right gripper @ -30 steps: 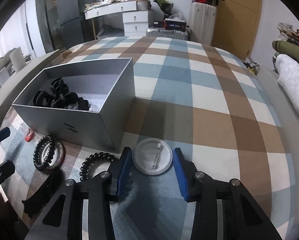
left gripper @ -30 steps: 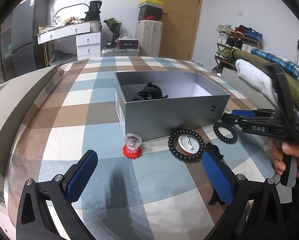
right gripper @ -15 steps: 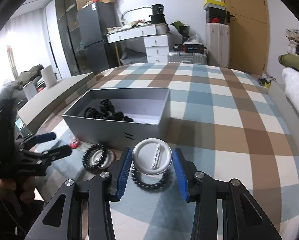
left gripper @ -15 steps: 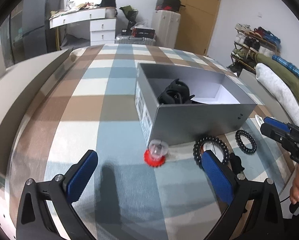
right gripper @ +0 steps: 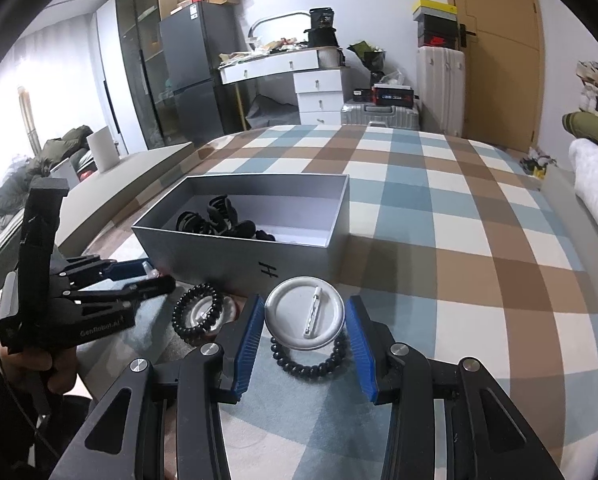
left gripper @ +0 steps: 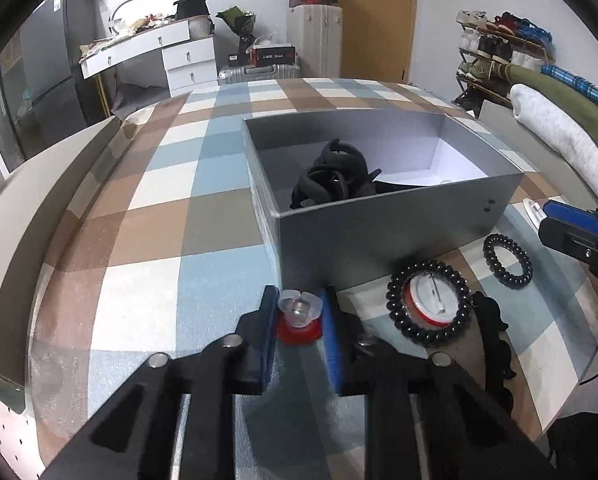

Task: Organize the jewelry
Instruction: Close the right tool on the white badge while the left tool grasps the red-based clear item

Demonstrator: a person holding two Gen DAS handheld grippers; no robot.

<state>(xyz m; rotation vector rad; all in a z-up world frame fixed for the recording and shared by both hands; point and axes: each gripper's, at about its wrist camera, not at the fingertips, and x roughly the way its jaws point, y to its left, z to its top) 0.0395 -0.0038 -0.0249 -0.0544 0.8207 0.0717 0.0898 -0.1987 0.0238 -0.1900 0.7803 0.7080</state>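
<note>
Inside, the grey box [left gripper: 399, 216] holds black hair clips [left gripper: 335, 178]; left claw [left gripper: 299, 318] clamps a red-based trinket [left gripper: 299, 322].

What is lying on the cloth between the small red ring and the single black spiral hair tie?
In the left wrist view, a white pin badge ringed by another black spiral hair tie lies between the red ring and the single hair tie.

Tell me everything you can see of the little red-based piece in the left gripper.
The red-based piece is small: a flat red scalloped disc under a clear plastic ring-like top with a metal stud at its centre. It sits upright on the checked cloth, just before the grey box corner. The left gripper has just closed; its blue pads press the clear top from both sides.
</note>
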